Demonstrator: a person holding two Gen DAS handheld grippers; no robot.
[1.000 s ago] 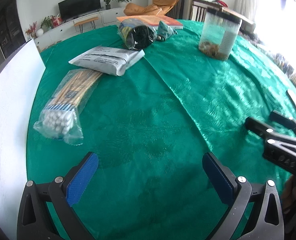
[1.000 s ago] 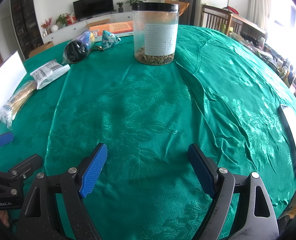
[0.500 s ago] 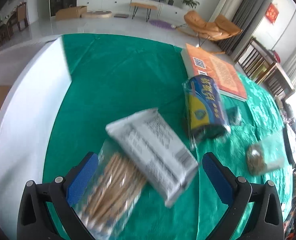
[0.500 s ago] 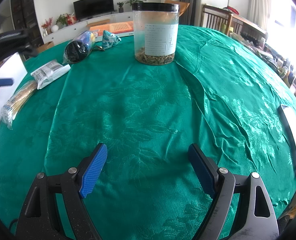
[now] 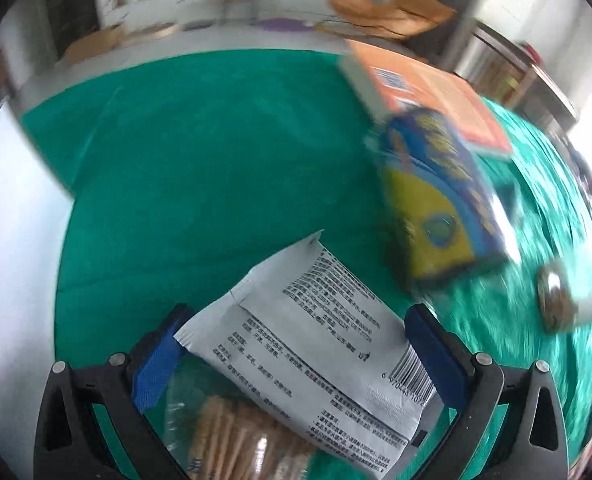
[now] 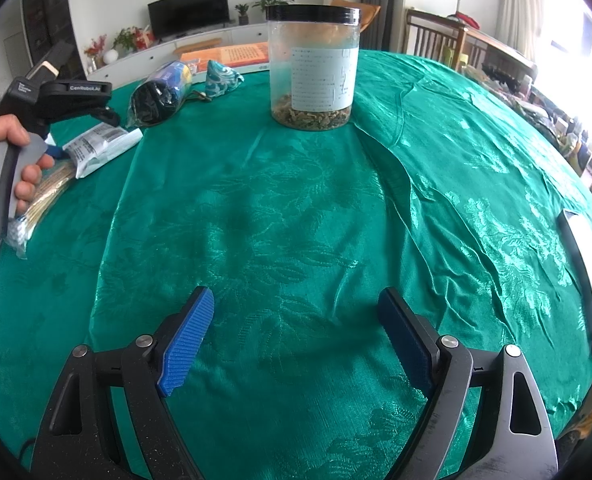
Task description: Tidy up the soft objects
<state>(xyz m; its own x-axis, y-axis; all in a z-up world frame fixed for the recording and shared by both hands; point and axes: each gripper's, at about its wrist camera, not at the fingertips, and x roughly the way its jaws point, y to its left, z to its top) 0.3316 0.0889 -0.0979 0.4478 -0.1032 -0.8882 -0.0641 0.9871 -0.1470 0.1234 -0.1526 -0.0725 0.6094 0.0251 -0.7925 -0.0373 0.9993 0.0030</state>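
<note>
Lidded jar (image 6: 312, 68) (upright) on green cloth (image 6: 296, 220)

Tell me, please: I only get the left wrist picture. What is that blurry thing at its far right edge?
Observer: In the right wrist view it is a clear jar with a black lid, standing upright, with brownish bits at the bottom.
Operator: And where is the other tool?
Observer: The right gripper hovers over bare green tablecloth, jaws open, nothing between them.
Operator: Who holds mine?
Observer: A hand grips the grey handle of the left gripper.
</note>
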